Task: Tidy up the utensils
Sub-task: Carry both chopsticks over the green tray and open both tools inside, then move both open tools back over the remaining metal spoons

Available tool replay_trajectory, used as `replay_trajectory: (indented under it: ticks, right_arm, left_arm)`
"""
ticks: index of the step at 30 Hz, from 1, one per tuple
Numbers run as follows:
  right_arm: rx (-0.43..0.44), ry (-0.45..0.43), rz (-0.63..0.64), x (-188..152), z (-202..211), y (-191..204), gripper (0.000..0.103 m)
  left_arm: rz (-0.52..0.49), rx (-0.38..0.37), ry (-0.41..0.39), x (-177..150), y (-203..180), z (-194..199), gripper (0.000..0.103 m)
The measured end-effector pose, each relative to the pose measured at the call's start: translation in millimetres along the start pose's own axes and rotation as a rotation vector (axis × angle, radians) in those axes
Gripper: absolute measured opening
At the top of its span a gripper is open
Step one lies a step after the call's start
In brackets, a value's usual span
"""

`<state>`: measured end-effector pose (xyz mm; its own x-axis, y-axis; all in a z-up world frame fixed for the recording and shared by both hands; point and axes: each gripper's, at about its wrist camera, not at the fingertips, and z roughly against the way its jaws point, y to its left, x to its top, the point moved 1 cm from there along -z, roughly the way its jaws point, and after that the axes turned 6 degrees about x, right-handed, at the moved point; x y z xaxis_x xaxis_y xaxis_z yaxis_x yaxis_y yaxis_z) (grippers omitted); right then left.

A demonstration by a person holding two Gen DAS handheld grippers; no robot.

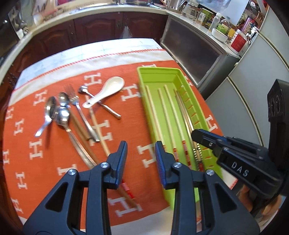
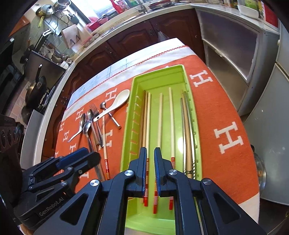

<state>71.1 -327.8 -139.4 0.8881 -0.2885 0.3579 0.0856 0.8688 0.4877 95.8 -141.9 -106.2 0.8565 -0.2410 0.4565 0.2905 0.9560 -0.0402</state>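
A lime-green tray (image 1: 155, 68) (image 2: 159, 69) lies on the orange cloth and holds several chopsticks (image 1: 168, 112) (image 2: 171, 117), some wooden with red-banded ends, some metal. My left gripper (image 1: 141, 150) (image 2: 91, 153) hangs open over bare cloth just left of the tray, nothing between its fingers. One loose chopstick (image 1: 99, 130) (image 2: 104, 137) lies on the cloth under its left finger. My right gripper (image 2: 150, 153) (image 1: 194, 134) hovers over the tray's near end, all but shut with a thin slit and nothing gripped. Left of the tray lie a white ceramic spoon (image 1: 108, 88) (image 2: 117, 103), metal spoons (image 1: 62, 115) (image 2: 86, 124) and a fork (image 1: 77, 106).
The orange cloth with white H marks (image 1: 126, 137) covers a small table. Dark cabinets and a counter (image 1: 108, 10) curve behind it. Jars and a white bowl (image 1: 219, 34) crowd the right-hand counter. A glass bowl (image 2: 260, 171) sits off the table's right edge.
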Motion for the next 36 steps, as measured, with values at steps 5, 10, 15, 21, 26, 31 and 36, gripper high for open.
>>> replay_trajectory:
  ticks: [5,10,15,21,26,31,36]
  right_arm:
    - [0.013,0.016,0.034,0.8,-3.7,18.9,0.008]
    - [0.041,0.022,0.087,-1.0,-3.7,51.7,0.009]
    - [0.054,0.044,0.160,-7.7,-5.6,87.6,0.009]
    - [0.072,0.065,0.216,-15.5,-9.5,126.3,0.010]
    - [0.086,0.072,0.262,-17.3,-14.3,151.5,0.018]
    - [0.111,0.099,0.288,-18.2,-27.2,174.0,0.019]
    - [0.134,0.120,0.316,-17.9,-45.0,191.9,0.019]
  left_arm:
    - [0.013,0.059,-0.069,-7.8,24.4,25.3,0.035]
    - [0.036,0.119,-0.122,-19.8,52.2,46.4,0.041]
    - [0.079,0.138,-0.141,-33.5,79.9,57.8,0.042]
    - [0.133,0.164,-0.135,-50.1,115.4,62.6,0.042]
    - [0.198,0.164,-0.115,-62.8,147.3,60.9,0.043]
    - [0.248,0.171,-0.110,-69.0,171.6,60.5,0.044]
    - [0.288,0.182,-0.125,-71.5,193.1,63.7,0.056]
